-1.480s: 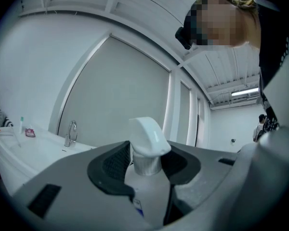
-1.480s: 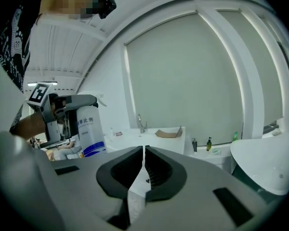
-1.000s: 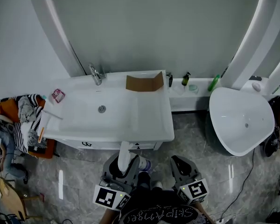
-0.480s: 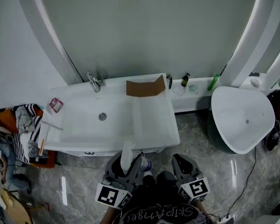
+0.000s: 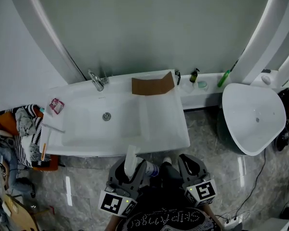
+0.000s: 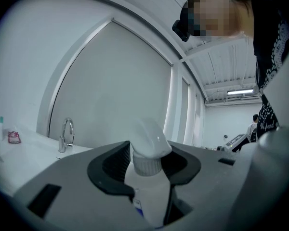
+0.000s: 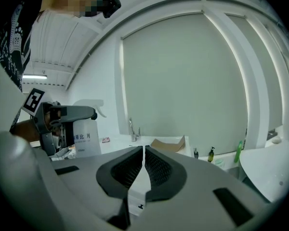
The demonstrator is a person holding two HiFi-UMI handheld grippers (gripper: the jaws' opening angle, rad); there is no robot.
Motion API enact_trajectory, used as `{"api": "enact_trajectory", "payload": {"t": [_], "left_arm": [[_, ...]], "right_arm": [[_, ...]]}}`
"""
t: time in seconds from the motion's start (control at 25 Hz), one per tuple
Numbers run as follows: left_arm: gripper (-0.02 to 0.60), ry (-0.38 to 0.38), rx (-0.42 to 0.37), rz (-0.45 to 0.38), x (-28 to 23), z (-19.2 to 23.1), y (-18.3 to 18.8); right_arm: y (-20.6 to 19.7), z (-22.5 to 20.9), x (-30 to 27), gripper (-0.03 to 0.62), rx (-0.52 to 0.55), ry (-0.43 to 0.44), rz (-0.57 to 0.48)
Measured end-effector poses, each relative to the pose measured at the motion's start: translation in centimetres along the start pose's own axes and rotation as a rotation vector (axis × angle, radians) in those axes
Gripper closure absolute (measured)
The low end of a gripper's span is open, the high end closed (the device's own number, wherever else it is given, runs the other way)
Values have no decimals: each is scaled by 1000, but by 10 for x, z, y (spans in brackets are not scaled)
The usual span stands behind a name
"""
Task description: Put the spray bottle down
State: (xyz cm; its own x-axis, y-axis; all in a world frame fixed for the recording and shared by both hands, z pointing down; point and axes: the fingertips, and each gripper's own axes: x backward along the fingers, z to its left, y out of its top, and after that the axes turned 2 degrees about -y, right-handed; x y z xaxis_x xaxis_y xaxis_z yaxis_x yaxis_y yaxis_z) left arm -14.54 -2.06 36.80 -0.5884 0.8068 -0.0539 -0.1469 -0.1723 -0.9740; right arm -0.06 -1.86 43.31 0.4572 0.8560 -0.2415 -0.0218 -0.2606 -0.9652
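A white spray bottle (image 5: 131, 159) with a blue-print label stands upright between the jaws of my left gripper (image 5: 133, 169), which is shut on its body just below the white nozzle (image 6: 150, 138). In the left gripper view the bottle (image 6: 148, 189) fills the gap between the dark pads. It hangs just in front of the white washbasin's front edge (image 5: 149, 148). To the right, my right gripper (image 5: 189, 164) is shut with nothing in it; in the right gripper view its jaws (image 7: 143, 163) stand almost together. That view also has the held bottle (image 7: 85, 134) at the left.
The washbasin carries a chrome faucet (image 5: 96, 79), a cardboard piece (image 5: 153, 86) and a pink item (image 5: 56, 106). Small bottles (image 5: 195, 75) stand on a ledge to the right, beside a white oval tub (image 5: 253, 117). A pile of clothes (image 5: 24, 129) lies left of the basin.
Both grippers have moved toward the washbasin, the bottle still held in the left one. The basin's front edge now sits right at the bottle's nozzle.
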Motion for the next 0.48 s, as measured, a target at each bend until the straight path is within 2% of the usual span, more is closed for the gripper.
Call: {"api": "enact_trajectory", "payload": {"t": [0.24,0.48], "left_arm": [[403,19,18,10,-20,16,1],[403,54,32,-17,-55,32,14]], "right_arm": [[8,-7,-27,566,12,28,22],[22,-30,-59,566,15,48,29]]}}
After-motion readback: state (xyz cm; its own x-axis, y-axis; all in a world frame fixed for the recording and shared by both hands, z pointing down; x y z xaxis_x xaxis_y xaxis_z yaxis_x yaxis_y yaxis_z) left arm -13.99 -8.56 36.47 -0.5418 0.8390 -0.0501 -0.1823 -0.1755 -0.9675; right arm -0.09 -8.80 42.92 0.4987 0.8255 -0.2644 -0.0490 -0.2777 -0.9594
